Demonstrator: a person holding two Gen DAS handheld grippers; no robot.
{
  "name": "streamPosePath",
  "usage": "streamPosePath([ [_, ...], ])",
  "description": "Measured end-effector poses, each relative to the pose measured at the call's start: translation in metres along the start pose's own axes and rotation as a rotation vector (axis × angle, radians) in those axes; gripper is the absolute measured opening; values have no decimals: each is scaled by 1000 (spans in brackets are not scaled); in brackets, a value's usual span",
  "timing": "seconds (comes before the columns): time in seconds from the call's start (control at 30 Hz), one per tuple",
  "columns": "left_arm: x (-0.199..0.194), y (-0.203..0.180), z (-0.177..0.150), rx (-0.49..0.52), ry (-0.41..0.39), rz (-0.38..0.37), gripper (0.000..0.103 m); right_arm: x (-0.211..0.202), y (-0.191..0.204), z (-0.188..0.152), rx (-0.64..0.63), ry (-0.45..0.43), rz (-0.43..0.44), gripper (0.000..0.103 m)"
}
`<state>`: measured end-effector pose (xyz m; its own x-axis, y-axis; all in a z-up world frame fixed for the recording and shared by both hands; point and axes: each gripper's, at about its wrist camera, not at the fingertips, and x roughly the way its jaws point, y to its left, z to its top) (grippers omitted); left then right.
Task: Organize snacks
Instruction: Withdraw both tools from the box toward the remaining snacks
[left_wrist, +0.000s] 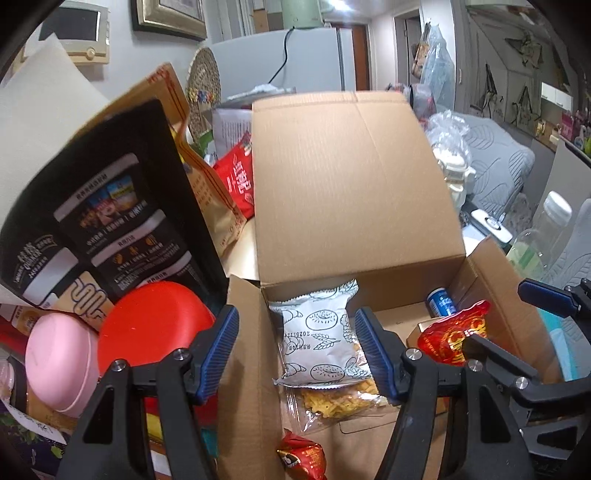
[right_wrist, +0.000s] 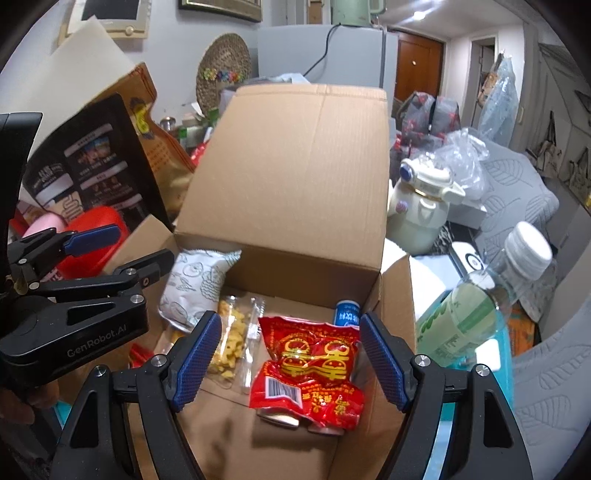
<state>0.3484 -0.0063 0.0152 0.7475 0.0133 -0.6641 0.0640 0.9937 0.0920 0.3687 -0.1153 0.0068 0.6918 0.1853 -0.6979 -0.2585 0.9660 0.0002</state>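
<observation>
Your left gripper (left_wrist: 297, 350) has its jaws apart, nothing pinched; it hangs over the left side of the open cardboard box (left_wrist: 354, 184). Framed between its fingers but lying down on the box floor, clear of the pads: a white bread packet (left_wrist: 317, 332), leaning against the box's back-left corner. A clear bag of yellow snacks (left_wrist: 340, 400) lies flat on the floor, partly under the packet's front end.

Your right gripper (right_wrist: 290, 360) is also spread wide, empty, over the right side of the box. Below it a red foil snack bag (right_wrist: 310, 373) lies on the floor near the right wall, crumpled, barcode up. A small blue can (right_wrist: 347, 314) stands in the back-right corner, just behind the red bag. Another red wrapper (left_wrist: 303, 458) sits at the box's front edge, mostly cut off.

Outside the box, left wall: red round lid (left_wrist: 155, 328), pink container (left_wrist: 61, 365), black pouch (left_wrist: 107, 221) leaning upright. Right of the box: a plastic bottle (right_wrist: 491, 295) lying tilted and a cream kettle (right_wrist: 421, 206).
</observation>
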Motion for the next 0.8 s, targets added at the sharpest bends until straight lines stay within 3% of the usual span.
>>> streamPosePath([
  [0.43,-66,-2,-5,-3,-119,-8,65,-67,9,-2,-18,-149,-26,78],
  [0.8,-127,-25,-30,54,-164,-77,65,-128,4,-33,8,-181,-67,79],
])
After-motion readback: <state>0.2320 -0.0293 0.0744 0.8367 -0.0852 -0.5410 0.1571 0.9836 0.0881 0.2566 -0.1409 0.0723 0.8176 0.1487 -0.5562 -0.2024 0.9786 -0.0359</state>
